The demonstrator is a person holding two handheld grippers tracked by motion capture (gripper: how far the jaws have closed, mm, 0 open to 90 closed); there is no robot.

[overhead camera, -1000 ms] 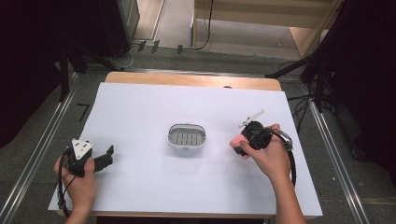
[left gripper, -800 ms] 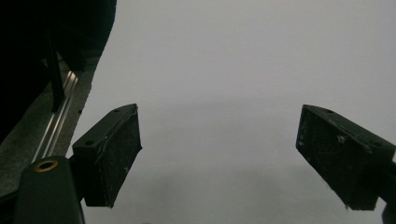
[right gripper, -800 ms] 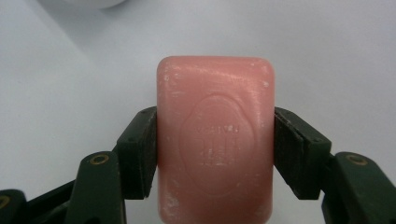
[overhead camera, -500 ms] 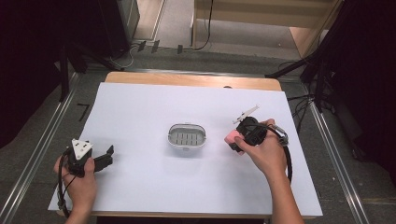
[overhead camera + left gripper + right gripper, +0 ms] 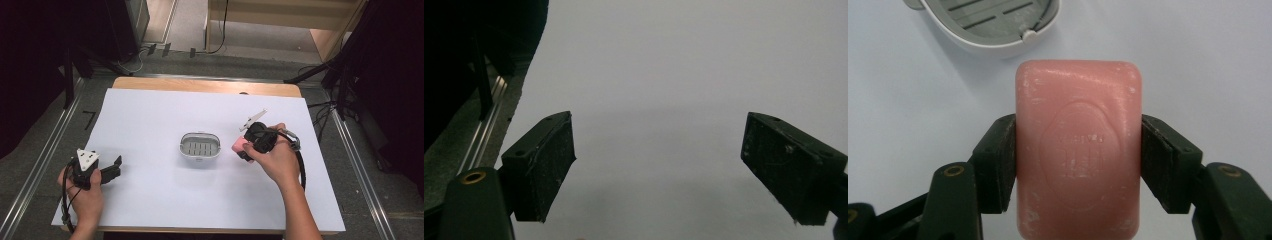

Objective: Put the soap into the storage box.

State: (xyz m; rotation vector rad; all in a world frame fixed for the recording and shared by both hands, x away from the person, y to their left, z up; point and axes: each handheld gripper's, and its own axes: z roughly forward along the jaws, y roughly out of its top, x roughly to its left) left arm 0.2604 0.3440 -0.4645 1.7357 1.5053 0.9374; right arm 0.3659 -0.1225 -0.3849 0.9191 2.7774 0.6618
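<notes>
Drifting leftward since the earlier frame, right claw (image 5: 243,149) clenching pink soap (image 5: 1079,150) just right of soap dish (image 5: 200,146) at centre frame, placing remaining; left claw (image 5: 111,170) idling released, lower left.

A wide sheet of white paper (image 5: 165,200) covers most of a light wooden tabletop (image 5: 200,85), whose bare far edge shows beyond it, while grey metal rails (image 5: 50,165) run along both sides and black cables (image 5: 222,30) trail across the grey floor (image 5: 190,20) behind.
</notes>
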